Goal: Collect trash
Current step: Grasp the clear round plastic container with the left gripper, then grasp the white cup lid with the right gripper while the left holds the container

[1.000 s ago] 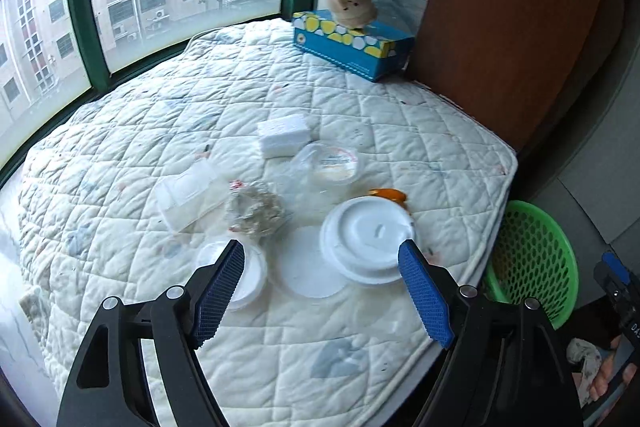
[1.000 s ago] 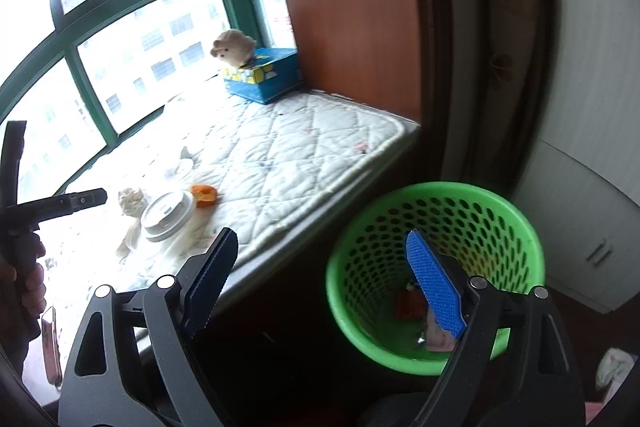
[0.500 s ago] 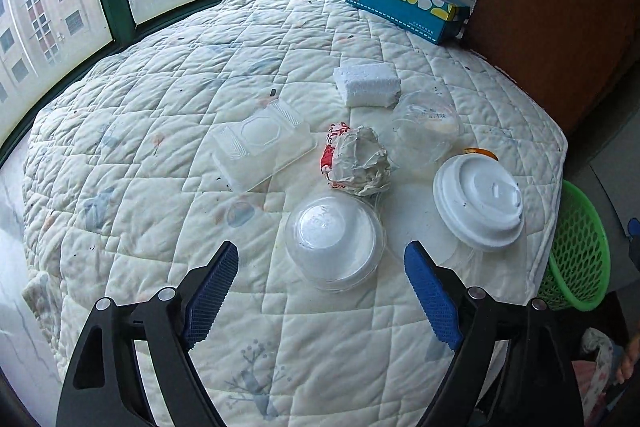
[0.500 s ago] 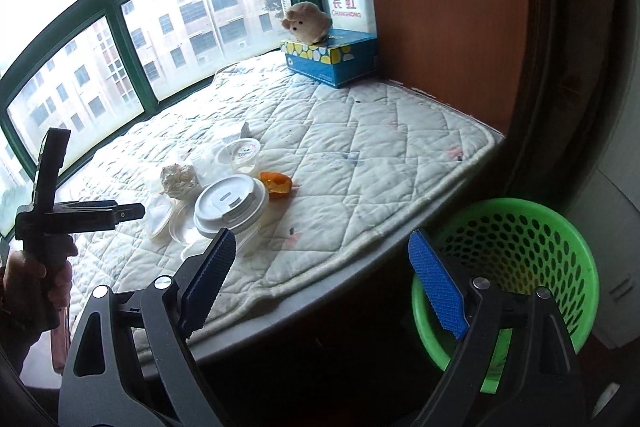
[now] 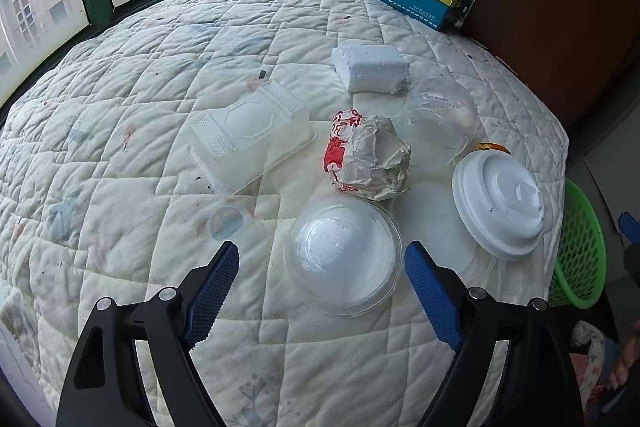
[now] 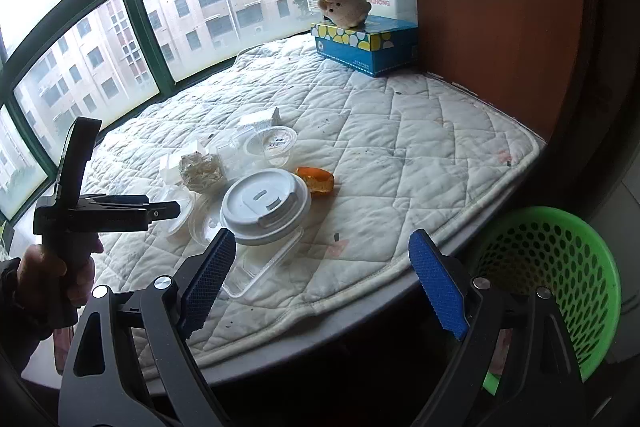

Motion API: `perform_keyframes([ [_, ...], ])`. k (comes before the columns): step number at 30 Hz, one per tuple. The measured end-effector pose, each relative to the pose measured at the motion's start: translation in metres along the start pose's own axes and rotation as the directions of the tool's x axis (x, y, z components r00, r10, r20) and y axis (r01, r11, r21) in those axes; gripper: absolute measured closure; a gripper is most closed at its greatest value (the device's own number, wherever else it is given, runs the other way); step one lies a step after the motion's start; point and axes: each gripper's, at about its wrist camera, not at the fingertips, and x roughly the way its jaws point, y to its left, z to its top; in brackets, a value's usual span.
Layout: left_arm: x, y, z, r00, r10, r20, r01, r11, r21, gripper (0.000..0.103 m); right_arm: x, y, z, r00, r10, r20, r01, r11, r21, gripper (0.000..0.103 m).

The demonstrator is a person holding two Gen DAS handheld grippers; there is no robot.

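**Most of the litter is still on the quilt; both tongs empty**

You have nearly the whole pickup ahead of you. Your left gripper has its jaws spread wide, having just opened a little further, with nothing pressed between the pads; the clear dome lid lies on the quilted mattress right between and just beyond them. Your right gripper is likewise released and carries nothing, poised over the mattress edge near the white cup lid.

Lying in one loose cluster on the quilt are the crumpled red-and-white wrapper, a flat clear clamshell box, a white foam block, a clear cup and a scrap of orange peel. All look light, thin and easily crushed.

The green basket stands on the floor just off the mattress corner. Its inside is mostly hidden from here, so you cannot tell how much it already holds.
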Motion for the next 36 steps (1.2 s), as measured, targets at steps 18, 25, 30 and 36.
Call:
perform_keyframes([
  [18, -0.02, -0.001, 0.0, 0.998, -0.054, 0.028, 0.052, 0.997, 0.053, 0.049, 0.057, 0.037, 0.016, 0.997, 0.039, -0.071, -0.045, 0.995, -0.092, 0.015],
  [25, -0.04, 0.006, -0.001, 0.998, -0.045, 0.049, 0.042, 0.997, 0.058, 0.049, 0.088, 0.052, 0.019, 0.993, 0.026, -0.114, -0.045, 0.986, -0.163, 0.015],
  [30, -0.048, 0.011, 0.0, 0.997, -0.047, 0.066, 0.043, 0.998, 0.049, 0.048, 0.102, 0.059, 0.02, 0.99, 0.004, -0.138, -0.034, 0.977, -0.211, 0.015],
  [36, -0.049, 0.007, -0.001, 0.996, -0.054, 0.069, 0.05, 0.997, 0.058, 0.049, 0.114, 0.059, 0.02, 0.988, -0.011, -0.155, -0.023, 0.976, -0.216, 0.015],
])
